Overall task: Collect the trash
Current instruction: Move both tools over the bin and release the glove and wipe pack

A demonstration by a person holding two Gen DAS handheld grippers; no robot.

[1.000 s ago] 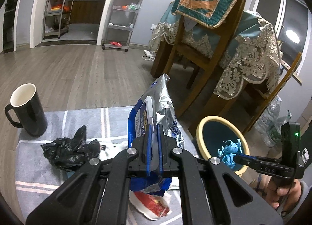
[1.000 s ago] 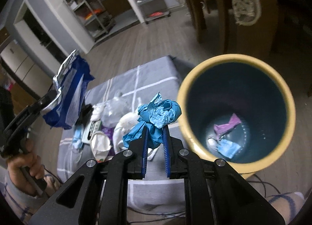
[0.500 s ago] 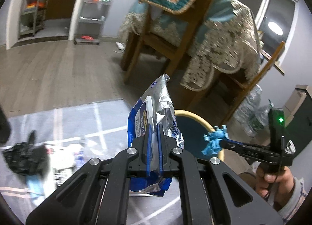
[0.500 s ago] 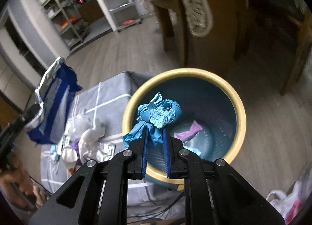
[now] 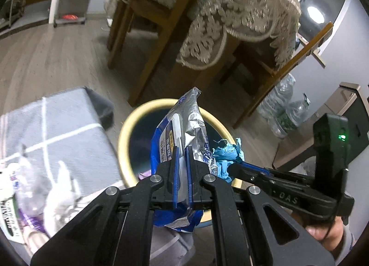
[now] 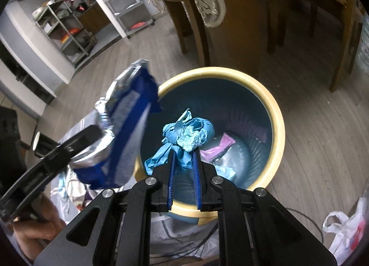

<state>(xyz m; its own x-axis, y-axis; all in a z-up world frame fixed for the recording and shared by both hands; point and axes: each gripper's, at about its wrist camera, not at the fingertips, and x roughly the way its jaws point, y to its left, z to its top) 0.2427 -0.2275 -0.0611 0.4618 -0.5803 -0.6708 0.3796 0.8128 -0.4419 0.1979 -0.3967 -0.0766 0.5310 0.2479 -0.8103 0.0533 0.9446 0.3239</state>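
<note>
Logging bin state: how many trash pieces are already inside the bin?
3 visible on the bottom of the bin: a purple wrapper, a grey-white scrap and a light blue scrap. The right gripper may hide more.

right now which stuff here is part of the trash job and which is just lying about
Part of the job:
- blue and silver packet in the left gripper
- crumpled blue wad in the right gripper
- yellow-rimmed bin
- litter on the grey cloth

Lying about:
- wooden chairs
- lace tablecloth
- water bottles
- shelving
</note>
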